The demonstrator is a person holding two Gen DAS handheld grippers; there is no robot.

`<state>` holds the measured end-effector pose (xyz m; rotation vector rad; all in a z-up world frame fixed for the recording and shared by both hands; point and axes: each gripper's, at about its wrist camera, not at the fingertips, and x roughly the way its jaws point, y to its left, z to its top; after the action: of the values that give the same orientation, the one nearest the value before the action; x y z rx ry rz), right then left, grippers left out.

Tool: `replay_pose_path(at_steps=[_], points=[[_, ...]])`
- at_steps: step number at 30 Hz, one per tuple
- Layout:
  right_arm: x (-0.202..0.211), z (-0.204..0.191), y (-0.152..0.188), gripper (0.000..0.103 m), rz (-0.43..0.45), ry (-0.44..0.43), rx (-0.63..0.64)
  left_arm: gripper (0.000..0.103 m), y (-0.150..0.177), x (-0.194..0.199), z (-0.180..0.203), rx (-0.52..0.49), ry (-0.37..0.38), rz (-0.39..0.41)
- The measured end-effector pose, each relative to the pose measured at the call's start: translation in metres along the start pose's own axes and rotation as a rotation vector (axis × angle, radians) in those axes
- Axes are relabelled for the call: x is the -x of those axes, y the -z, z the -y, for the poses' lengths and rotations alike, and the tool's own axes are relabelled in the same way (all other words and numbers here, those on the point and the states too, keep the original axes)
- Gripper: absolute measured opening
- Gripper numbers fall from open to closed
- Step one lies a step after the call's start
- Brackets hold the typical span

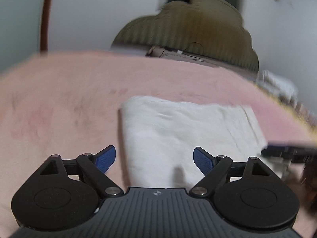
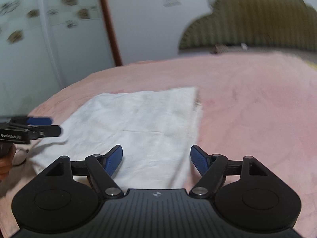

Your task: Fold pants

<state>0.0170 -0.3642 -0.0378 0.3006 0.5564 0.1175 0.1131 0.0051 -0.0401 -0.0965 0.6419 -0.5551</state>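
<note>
White pants point(image 1: 178, 130) lie folded flat in a rectangle on a pink blanket point(image 1: 59, 109); they also show in the right wrist view point(image 2: 142, 123). My left gripper point(image 1: 154, 158) is open and empty, above the pants' near left part. My right gripper point(image 2: 156, 158) is open and empty, above the pants' near right part. The right gripper shows at the right edge of the left wrist view point(image 1: 287, 152). The left gripper shows at the left edge of the right wrist view point(image 2: 33, 127). Both views are blurred.
An olive ribbed headboard cushion point(image 1: 194, 27) stands at the far end of the bed. White walls and a brown door frame point(image 2: 110, 25) lie beyond. Pale clutter point(image 1: 277, 83) sits at the bed's far right edge.
</note>
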Motion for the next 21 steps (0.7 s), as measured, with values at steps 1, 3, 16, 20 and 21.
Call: replay_pose_path(at_steps=[1, 3, 16, 20, 21], points=[[-0.003, 0.010, -0.003, 0.076, -0.025, -0.027, -0.049, 0.088, -0.004, -0.005, -0.016, 0.085, 0.045, -0.032], [-0.010, 0.027, -0.007, 0.075, -0.055, -0.113, -0.134, 0.088, -0.008, -0.017, -0.042, 0.235, 0.125, -0.101], [-0.066, 0.053, -0.025, 0.077, -0.148, -0.394, -0.289, 0.100, -0.020, -0.071, -0.051, 0.292, 0.383, -0.210], [-0.076, 0.045, -0.026, 0.060, -0.133, -0.370, -0.266, 0.098, -0.021, -0.078, -0.036, 0.241, 0.360, -0.201], [-0.075, 0.045, -0.026, 0.051, -0.132, -0.353, -0.263, 0.094, -0.021, -0.076, -0.031, 0.208, 0.348, -0.192]])
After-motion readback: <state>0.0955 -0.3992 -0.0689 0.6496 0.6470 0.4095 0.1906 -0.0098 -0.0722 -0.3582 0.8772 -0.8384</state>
